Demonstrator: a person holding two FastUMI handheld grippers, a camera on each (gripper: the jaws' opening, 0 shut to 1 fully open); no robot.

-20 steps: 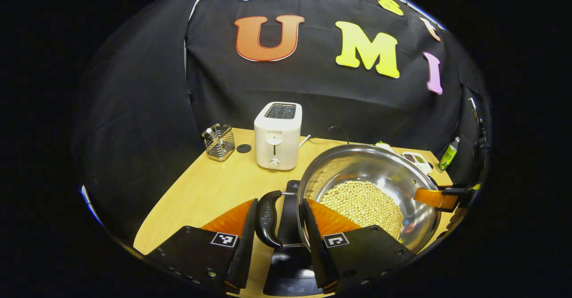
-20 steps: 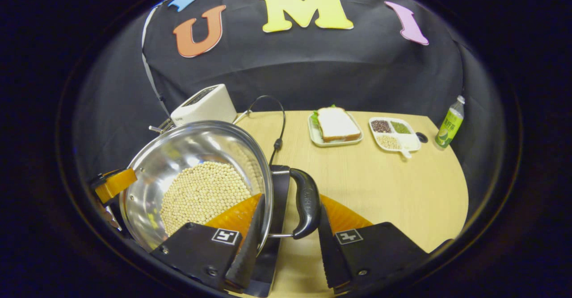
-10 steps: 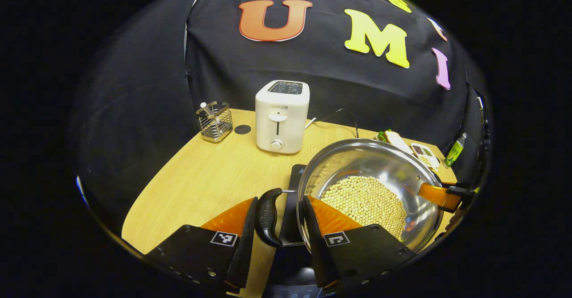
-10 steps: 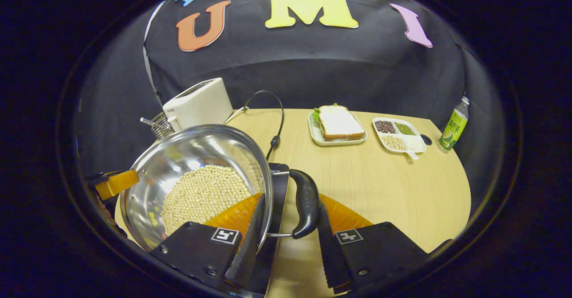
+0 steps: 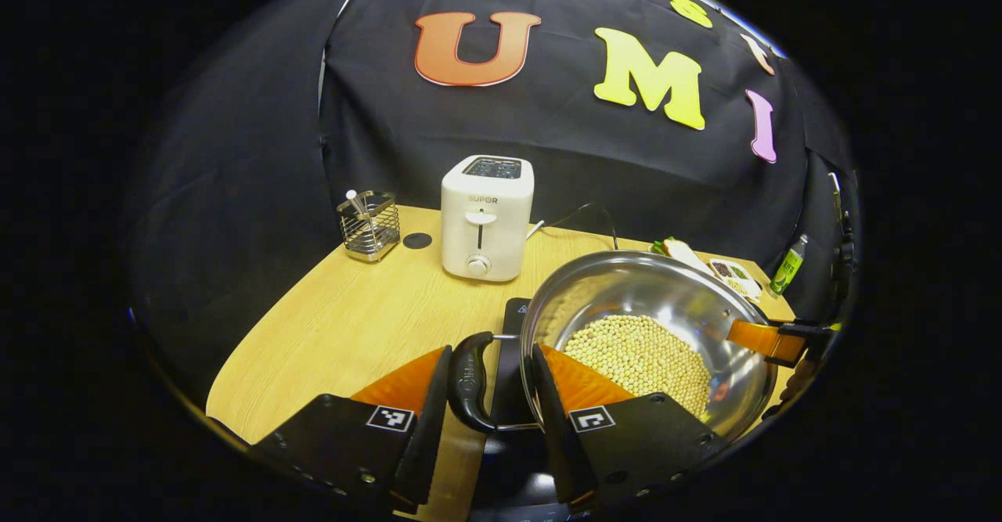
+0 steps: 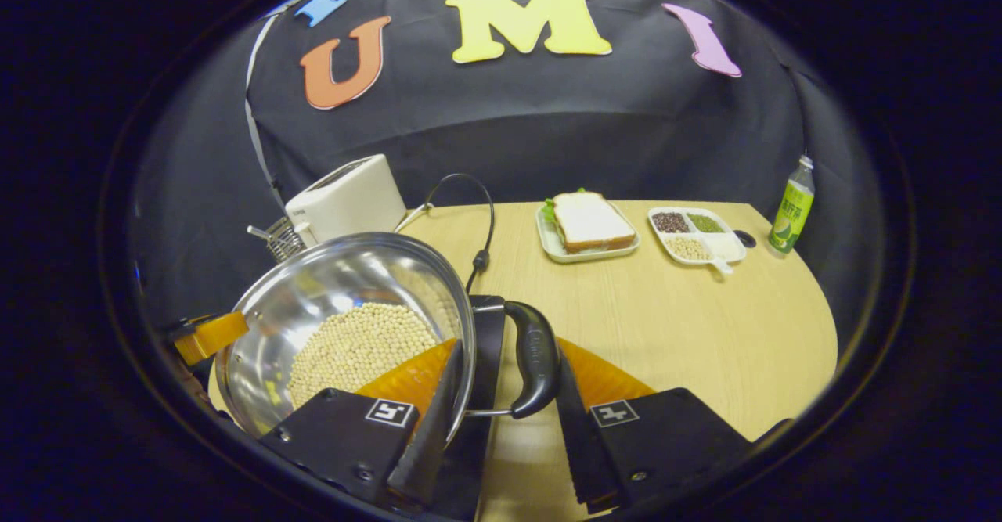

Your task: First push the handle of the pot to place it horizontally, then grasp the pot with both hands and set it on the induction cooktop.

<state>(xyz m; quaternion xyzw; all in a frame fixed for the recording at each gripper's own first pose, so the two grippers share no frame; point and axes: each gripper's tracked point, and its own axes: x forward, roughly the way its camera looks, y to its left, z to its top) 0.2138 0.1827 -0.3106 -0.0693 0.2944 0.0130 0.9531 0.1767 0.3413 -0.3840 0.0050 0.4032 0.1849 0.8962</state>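
The wooden table (image 6: pixel 704 334) spreads out ahead of both sets of jaws. Over it, the steel pot (image 5: pixel 665 295), its bottom covered in pale beans (image 5: pixel 638 354), sits above the black induction cooktop (image 5: pixel 509 334), which shows as a dark slab beneath and between the left gripper's fingers; whether the pot rests on it I can't make out.

The left gripper (image 5: pixel 489 420) has its jaws set narrowly either side of the pot's near black handle (image 5: pixel 468 381), one finger outside the handle, the other against the pot's rim; whether both press I cannot tell. The right gripper (image 6: pixel 505 420) stands the same way at the opposite handle (image 6: pixel 536 358), the handle lying between its fingers and the pot to its left, grip unclear too.

Beyond the left jaws stand a white toaster (image 5: pixel 485 217) and, left of it, a wire utensil basket (image 5: pixel 368 225). Well ahead of the right jaws lie a sandwich on a plate (image 6: pixel 589 225), a divided dish of grains (image 6: pixel 697 234) and a green bottle (image 6: pixel 789 209).
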